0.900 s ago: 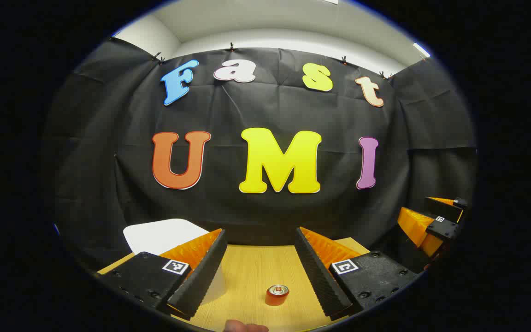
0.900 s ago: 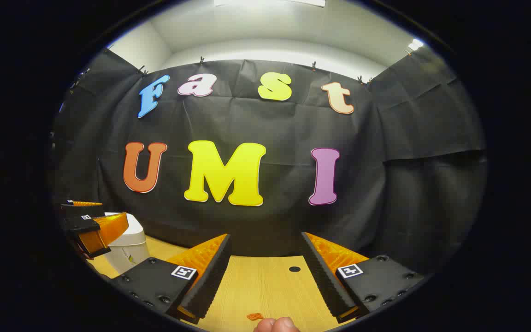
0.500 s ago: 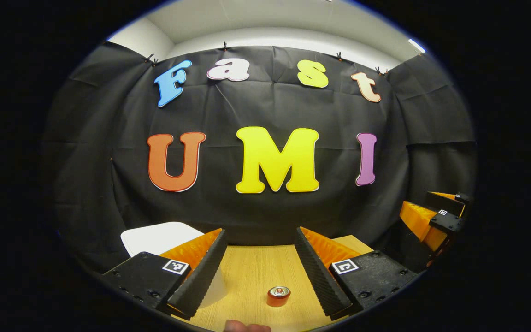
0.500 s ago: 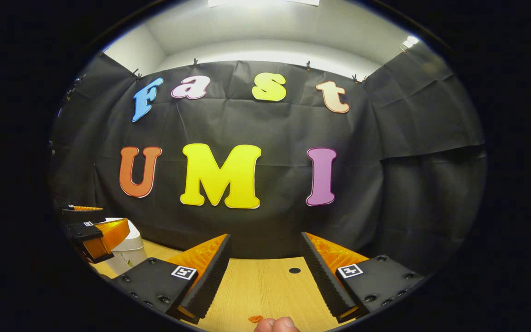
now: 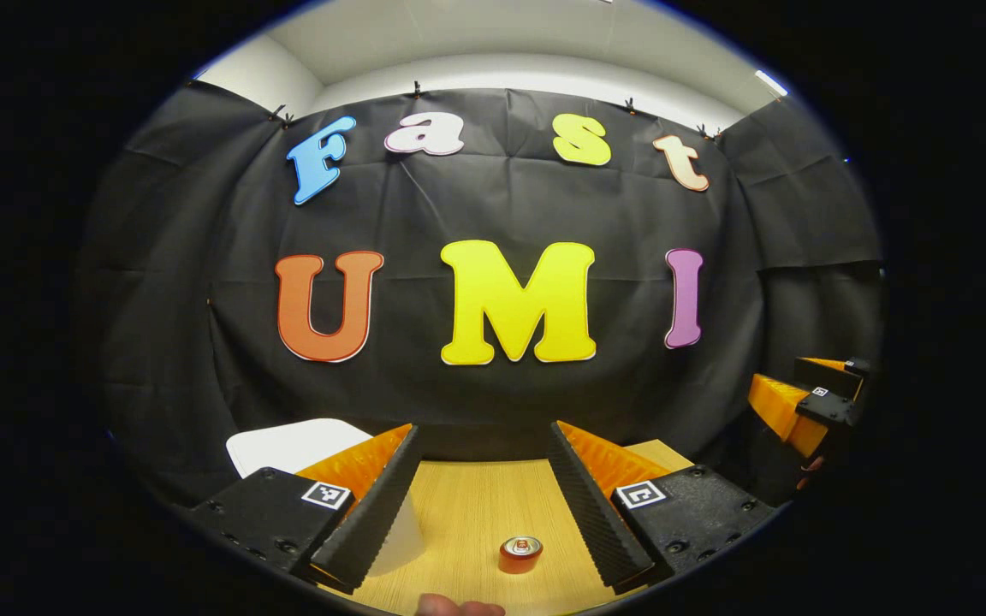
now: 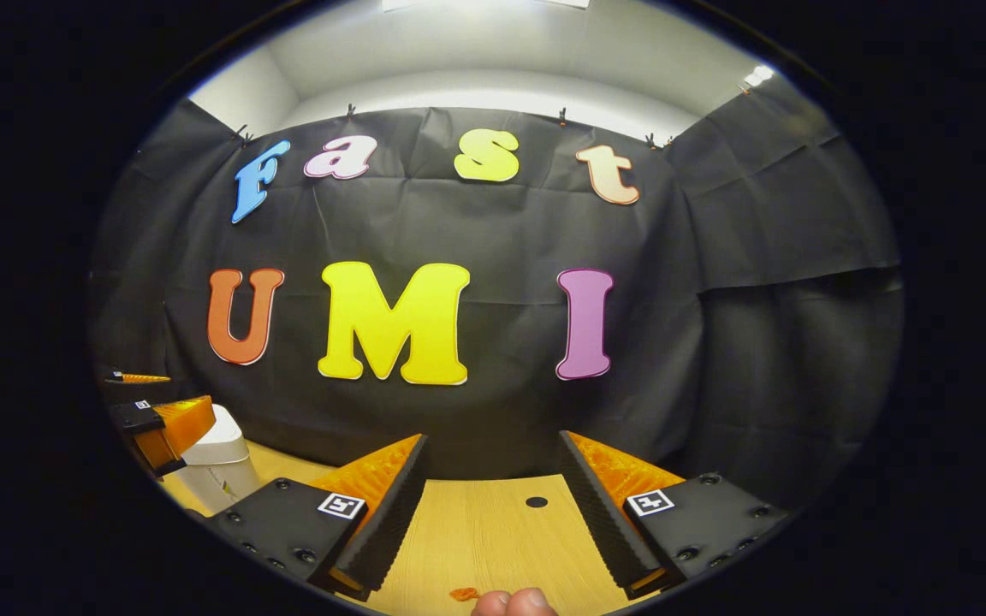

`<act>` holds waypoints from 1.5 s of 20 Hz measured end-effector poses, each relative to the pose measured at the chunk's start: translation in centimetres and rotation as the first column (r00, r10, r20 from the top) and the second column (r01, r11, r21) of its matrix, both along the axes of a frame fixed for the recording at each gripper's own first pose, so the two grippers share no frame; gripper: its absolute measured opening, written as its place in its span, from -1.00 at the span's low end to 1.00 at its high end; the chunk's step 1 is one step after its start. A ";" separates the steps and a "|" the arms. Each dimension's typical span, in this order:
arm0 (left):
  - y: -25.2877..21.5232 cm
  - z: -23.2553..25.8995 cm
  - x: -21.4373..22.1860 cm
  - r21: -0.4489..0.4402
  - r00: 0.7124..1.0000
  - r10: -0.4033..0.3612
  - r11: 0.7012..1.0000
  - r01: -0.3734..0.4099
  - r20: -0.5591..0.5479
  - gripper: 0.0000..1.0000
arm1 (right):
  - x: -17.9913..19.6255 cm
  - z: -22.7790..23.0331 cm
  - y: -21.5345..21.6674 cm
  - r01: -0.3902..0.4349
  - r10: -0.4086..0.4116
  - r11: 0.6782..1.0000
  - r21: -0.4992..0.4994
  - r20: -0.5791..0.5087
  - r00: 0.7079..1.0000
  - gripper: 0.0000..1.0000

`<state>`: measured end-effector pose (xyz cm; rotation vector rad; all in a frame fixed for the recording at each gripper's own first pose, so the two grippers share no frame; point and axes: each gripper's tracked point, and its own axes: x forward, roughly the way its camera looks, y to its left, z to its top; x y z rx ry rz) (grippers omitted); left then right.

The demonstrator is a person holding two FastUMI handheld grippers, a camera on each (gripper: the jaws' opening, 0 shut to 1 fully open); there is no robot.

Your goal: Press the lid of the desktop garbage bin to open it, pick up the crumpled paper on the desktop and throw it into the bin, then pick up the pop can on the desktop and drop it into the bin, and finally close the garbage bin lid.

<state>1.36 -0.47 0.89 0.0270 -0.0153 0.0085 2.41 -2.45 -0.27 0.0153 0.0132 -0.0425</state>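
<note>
Wooden table [image 5: 467, 505] with upright pop can [image 5: 520, 553] between left gripper's [image 5: 483, 445] spread, empty fingers.

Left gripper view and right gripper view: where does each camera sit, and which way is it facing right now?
Left gripper view: rides on the left claw, facing the booth wall over the table, can and bin; its open fingers and a fingertip show.
Right gripper view: rides on the right claw, facing the same wall; its open fingers and a fingertip show.
Shared: table, bin, and each shows the other claw.
</note>
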 end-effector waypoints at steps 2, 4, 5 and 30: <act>-0.1 0.1 0.2 0.001 1.000 0.004 1.000 -0.004 0.001 0.93 | 0.0 0.0 0.2 -0.009 0.009 1.000 0.007 0.000 1.000 0.89; -0.1 -0.1 0.2 0.001 1.000 0.007 1.000 -0.007 -0.004 0.93 | 0.0 0.1 0.3 -0.014 0.014 1.000 0.010 0.002 1.000 0.89; 0.1 0.1 0.2 0.001 1.000 0.013 1.000 -0.013 -0.003 0.93 | 0.1 0.2 0.3 -0.016 0.016 1.000 0.008 0.004 1.000 0.89; 8.5 1.2 3.3 -0.021 0.957 0.289 0.957 -0.289 0.019 0.83 | 0.2 1.0 -3.0 -0.032 0.032 0.999 -0.021 -0.010 0.999 0.89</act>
